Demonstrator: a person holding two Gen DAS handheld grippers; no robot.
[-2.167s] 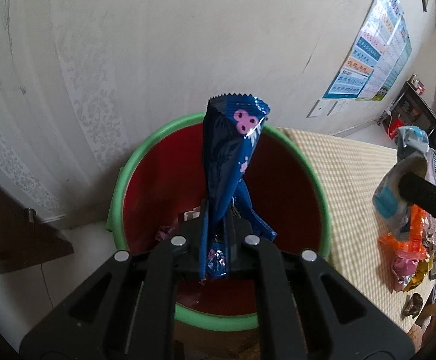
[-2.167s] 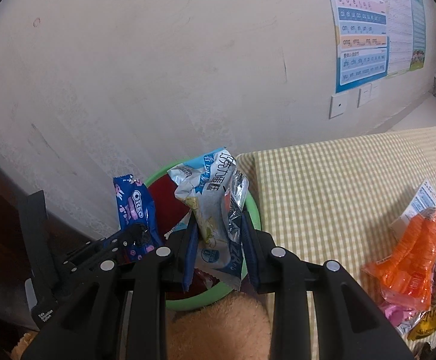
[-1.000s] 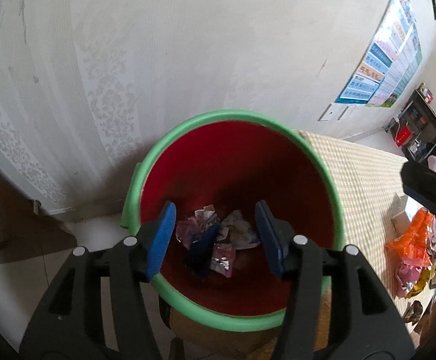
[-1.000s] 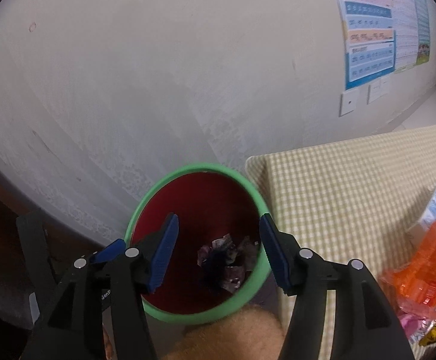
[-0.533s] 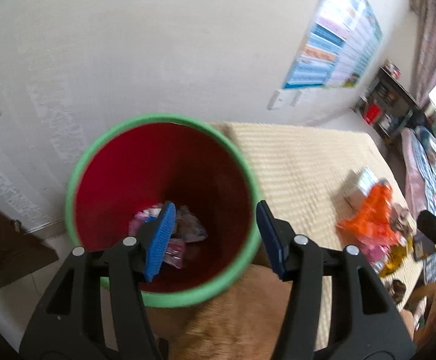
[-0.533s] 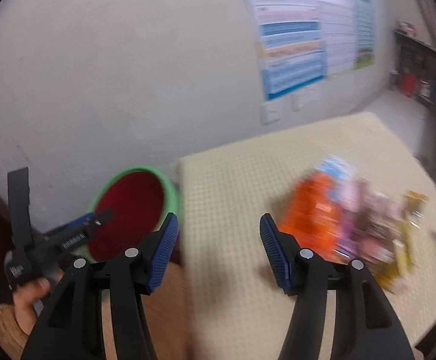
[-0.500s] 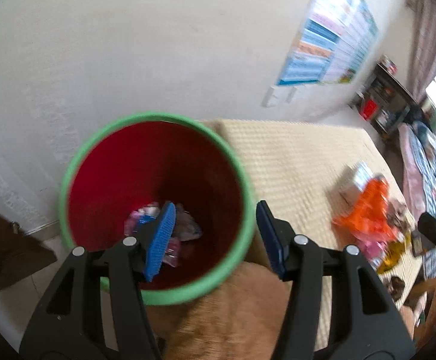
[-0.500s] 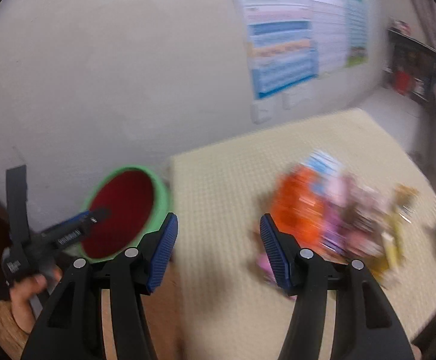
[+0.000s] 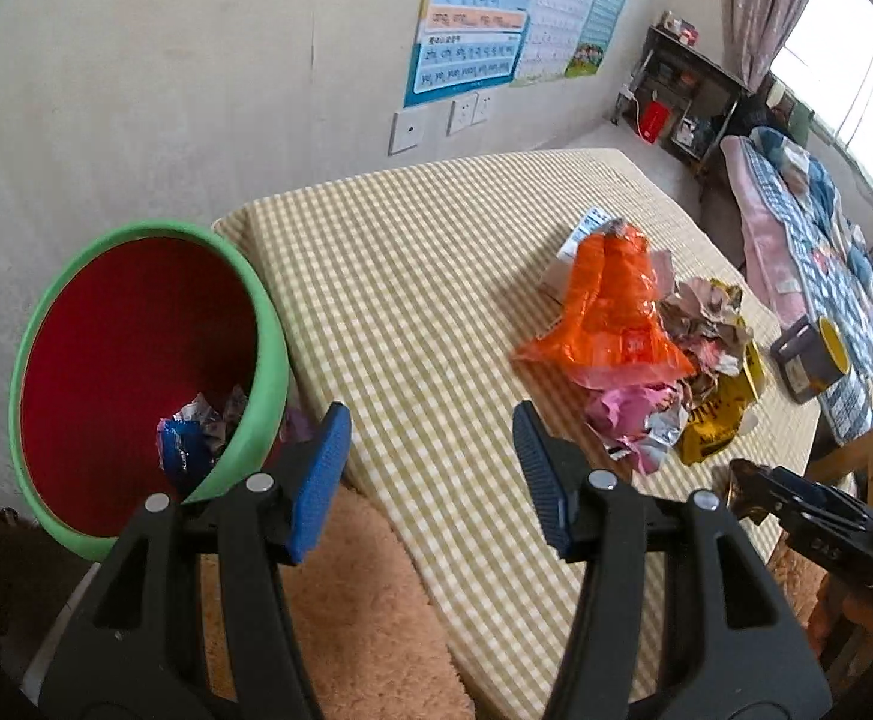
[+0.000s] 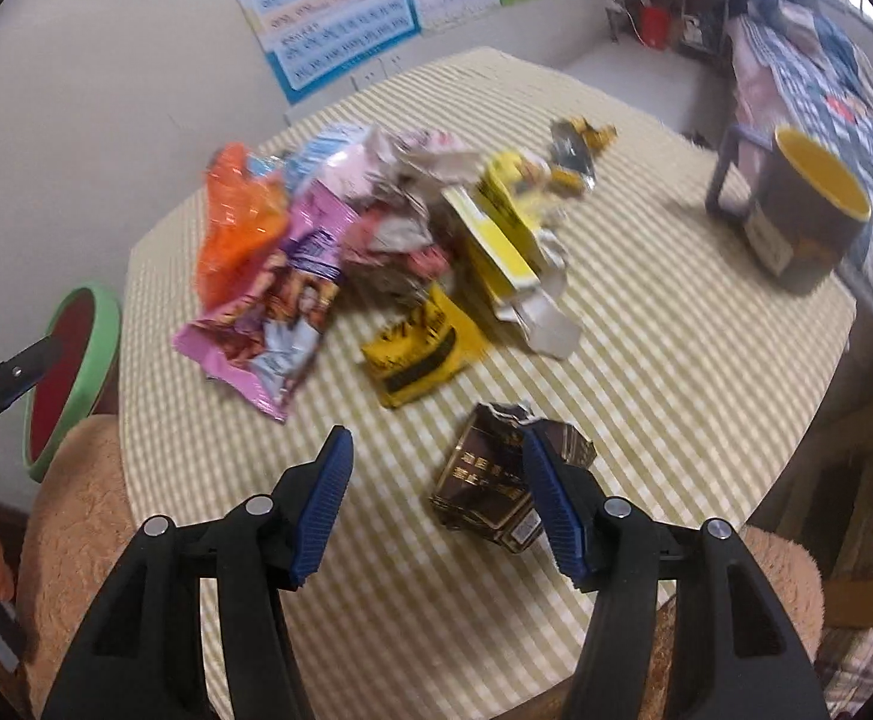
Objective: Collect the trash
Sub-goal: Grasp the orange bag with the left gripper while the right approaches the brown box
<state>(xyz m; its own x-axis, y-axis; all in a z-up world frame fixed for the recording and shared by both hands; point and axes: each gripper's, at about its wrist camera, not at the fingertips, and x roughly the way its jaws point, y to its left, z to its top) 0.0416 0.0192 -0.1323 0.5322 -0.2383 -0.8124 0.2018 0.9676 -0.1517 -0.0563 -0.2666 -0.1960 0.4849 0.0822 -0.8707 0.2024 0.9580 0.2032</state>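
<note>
A red bin with a green rim (image 9: 136, 360) stands at the table's left end, with wrappers, one blue (image 9: 181, 447), at its bottom. It shows far left in the right wrist view (image 10: 70, 372). My left gripper (image 9: 430, 474) is open and empty above the table edge beside the bin. A trash pile lies on the checked table: an orange bag (image 9: 610, 306), a pink wrapper (image 10: 268, 324), a yellow wrapper (image 10: 424, 351) and a brown crumpled pack (image 10: 496, 474). My right gripper (image 10: 436, 498) is open and empty just above the brown pack.
A dark mug with a yellow inside (image 10: 802, 210) stands at the table's far right. A tan fuzzy seat (image 9: 346, 618) sits below the near table edge. The wall with posters (image 9: 478, 24) runs behind. A bed (image 9: 808, 192) lies at the right.
Both grippers dropped their wrappers into the bin and opened. Both then swung right, away from the bin, toward the trash pile on the table.
</note>
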